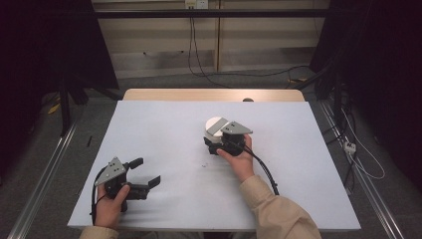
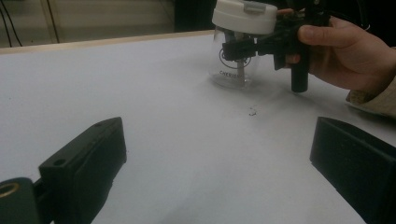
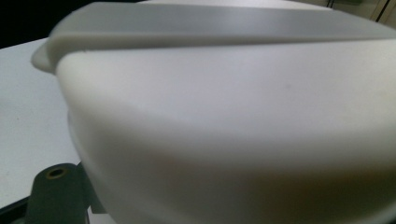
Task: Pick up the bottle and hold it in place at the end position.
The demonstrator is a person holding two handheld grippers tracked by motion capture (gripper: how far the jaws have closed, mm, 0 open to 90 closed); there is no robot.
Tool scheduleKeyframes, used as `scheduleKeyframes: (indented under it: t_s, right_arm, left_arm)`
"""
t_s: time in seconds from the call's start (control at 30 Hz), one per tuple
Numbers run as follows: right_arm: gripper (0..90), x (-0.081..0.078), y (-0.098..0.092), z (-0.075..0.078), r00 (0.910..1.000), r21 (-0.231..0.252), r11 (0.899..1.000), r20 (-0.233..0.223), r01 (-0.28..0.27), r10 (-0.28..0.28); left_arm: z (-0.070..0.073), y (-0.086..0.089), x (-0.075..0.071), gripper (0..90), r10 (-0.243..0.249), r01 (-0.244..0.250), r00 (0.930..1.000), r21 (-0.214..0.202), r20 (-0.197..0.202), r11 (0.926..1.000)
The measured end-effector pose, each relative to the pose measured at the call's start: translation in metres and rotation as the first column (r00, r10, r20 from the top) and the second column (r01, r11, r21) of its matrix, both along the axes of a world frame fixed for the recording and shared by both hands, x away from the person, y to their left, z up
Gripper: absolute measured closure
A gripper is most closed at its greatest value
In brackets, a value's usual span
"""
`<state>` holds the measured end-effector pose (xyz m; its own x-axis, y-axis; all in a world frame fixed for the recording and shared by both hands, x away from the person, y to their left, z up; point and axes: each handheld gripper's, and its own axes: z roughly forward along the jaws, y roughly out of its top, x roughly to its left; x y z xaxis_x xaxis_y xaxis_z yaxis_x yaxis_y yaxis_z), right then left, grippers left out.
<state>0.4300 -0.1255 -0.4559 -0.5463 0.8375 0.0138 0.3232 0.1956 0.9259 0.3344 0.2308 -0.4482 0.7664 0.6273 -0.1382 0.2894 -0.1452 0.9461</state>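
Between right gripper jaws: clear jar, white lid above.

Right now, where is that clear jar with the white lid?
The clear jar stands on the white table, right of centre in the high view, with the right gripper closed around it just under its white lid.

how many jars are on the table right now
1. The jar stands past the table's middle, white lid on, with the right gripper at it. Nothing seems hidden.
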Motion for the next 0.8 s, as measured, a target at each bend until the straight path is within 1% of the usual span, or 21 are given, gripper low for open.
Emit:
scheduleKeyframes:
  t_s: [0.1, 0.2, 0.23, 0.27, 0.37, 0.43, 0.53, 0.8]
  right_arm:
    - [18.1, 0.0, 0.0009, -0.0001, 1.0, 0.003, 1.0, -0.002, -0.005, 0.005]
    - [18.0, -0.0004, 0.0019, -0.0005, 0.9999, -0.008, 1.0, 0.006, -0.01, 0.01]
    - [18.0, -0.0006, 0.0021, -0.0005, 0.9999, -0.013, 1.0, 0.008, -0.013, 0.013]
    - [17.9, -0.0008, 0.0022, -0.0005, 0.9999, -0.015, 1.0, 0.009, -0.013, 0.013]
    - [17.1, -0.0011, 0.0019, -0.0002, 0.9999, -0.004, 1.0, 0.005, -0.014, 0.014]
    - [16.7, -0.0017, 0.0017, 0.0004, 0.9999, -0.01, 1.0, 0.007, -0.014, 0.014]
    - [15.7, -0.0026, 0.0005, 0.0013, 0.9998, -0.018, 1.0, 0.003, -0.019, 0.019]
    - [14.5, -0.0066, -0.0057, -0.0002, 0.999, -0.033, 0.999, -0.03, -0.034, 0.033]
  left_arm:
    - [-0.0004, -0.0004, 0.0001, 3.4, 0.0, 0.0, 1.0, 0.003, -0.002, 1.0]
    - [-0.0005, -0.0002, 0.0003, 3.3, 0.0, 0.0, 1.0, 0.002, -0.003, 1.0]
    - [-0.0008, -0.0008, 0.0001, 3.4, 0.003, -0.003, 1.0, -0.01, -0.007, 0.9999]
    - [-0.0009, -0.0003, 0.0005, 3.4, 0.0, 0.0, 1.0, -0.003, -0.006, 1.0]
    - [-0.0013, -0.0008, 0.0006, 3.4, -0.002, 0.002, 1.0, -0.002, -0.008, 1.0]
    - [-0.0015, -0.0012, 0.0007, 3.4, -0.003, 0.003, 1.0, 0.002, -0.009, 1.0]
    - [-0.0017, -0.0018, 0.0007, 3.3, -0.004, 0.004, 0.9999, 0.001, -0.01, 1.0]
    - [-0.002, -0.006, 0.0018, 3.3, -0.006, 0.006, 0.9998, -0.007, -0.018, 1.0]
